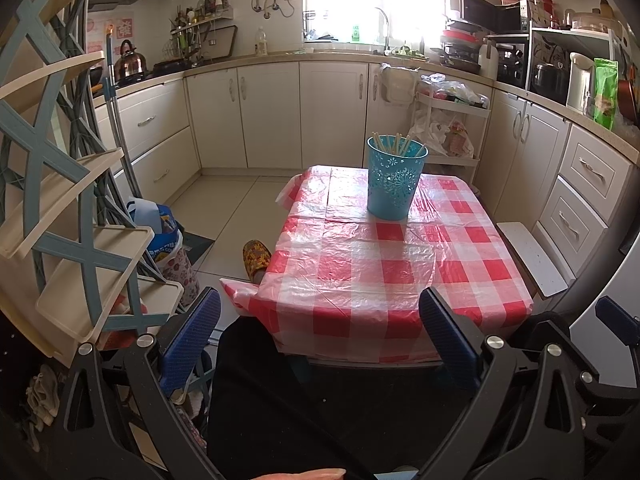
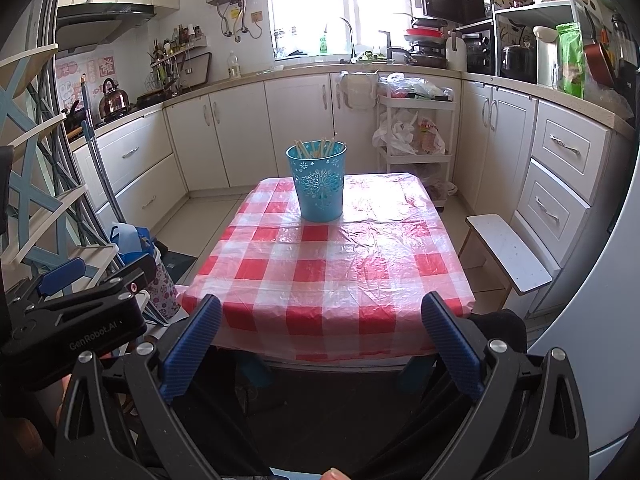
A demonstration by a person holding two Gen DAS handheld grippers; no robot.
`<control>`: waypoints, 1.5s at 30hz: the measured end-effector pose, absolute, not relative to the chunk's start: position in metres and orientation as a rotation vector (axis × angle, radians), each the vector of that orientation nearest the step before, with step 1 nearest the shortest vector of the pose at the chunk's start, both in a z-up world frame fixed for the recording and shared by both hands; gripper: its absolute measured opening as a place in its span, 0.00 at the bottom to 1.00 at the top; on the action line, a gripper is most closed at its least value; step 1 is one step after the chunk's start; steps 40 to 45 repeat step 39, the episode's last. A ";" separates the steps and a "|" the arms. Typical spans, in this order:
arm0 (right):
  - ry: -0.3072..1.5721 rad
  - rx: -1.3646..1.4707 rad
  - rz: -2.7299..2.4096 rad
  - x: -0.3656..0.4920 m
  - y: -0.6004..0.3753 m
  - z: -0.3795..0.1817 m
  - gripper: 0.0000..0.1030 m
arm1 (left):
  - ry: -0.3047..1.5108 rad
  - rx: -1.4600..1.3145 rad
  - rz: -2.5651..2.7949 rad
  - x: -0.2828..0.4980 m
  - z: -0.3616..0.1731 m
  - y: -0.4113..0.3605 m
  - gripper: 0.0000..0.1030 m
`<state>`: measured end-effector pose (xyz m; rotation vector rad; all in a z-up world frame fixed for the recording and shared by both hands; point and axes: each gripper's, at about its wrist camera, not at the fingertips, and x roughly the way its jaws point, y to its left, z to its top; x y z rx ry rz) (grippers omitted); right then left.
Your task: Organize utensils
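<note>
Both tongs hang back at the near edge of the worktop [image 2: 332,264], jaws wide, nothing held: left tongs [image 1: 320,332], right tongs [image 2: 322,330]. Blue cup [image 2: 319,181] sits toward the far end of the checked cloth, upright, w/ chopsticks [image 2: 320,147] standing inside, tips just above the rim. No loose utensils visible on the cloth, so the job looks either done or not begun; can't tell which. If sticks must come out: approach from above, narrow the jaws first, pinch one stick near its top, steady the cup w/ the other tongs, since it's light and may tip.
</note>
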<state>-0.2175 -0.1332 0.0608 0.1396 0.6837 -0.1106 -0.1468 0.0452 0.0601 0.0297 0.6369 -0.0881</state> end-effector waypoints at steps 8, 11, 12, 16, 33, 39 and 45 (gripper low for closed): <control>0.685 0.140 -0.111 -0.217 -0.132 0.061 0.93 | 0.637 0.030 -0.087 -0.146 0.063 0.045 0.93; 0.685 0.139 -0.111 -0.217 -0.132 0.061 0.93 | 0.637 0.030 -0.088 -0.147 0.062 0.044 0.93; 0.686 0.139 -0.111 -0.217 -0.132 0.061 0.93 | 0.637 0.030 -0.087 -0.146 0.063 0.045 0.93; 0.686 0.138 -0.111 -0.218 -0.131 0.060 0.93 | 0.639 0.032 -0.089 -0.146 0.062 0.044 0.93; 0.687 0.139 -0.110 -0.217 -0.132 0.055 0.93 | 0.610 0.042 -0.103 -0.147 0.064 0.047 0.93; 0.689 0.136 -0.108 -0.217 -0.133 0.055 0.93 | 0.627 0.025 -0.104 -0.142 0.063 0.053 0.93; 0.689 0.136 -0.108 -0.217 -0.133 0.055 0.93 | 0.627 0.025 -0.104 -0.142 0.063 0.053 0.93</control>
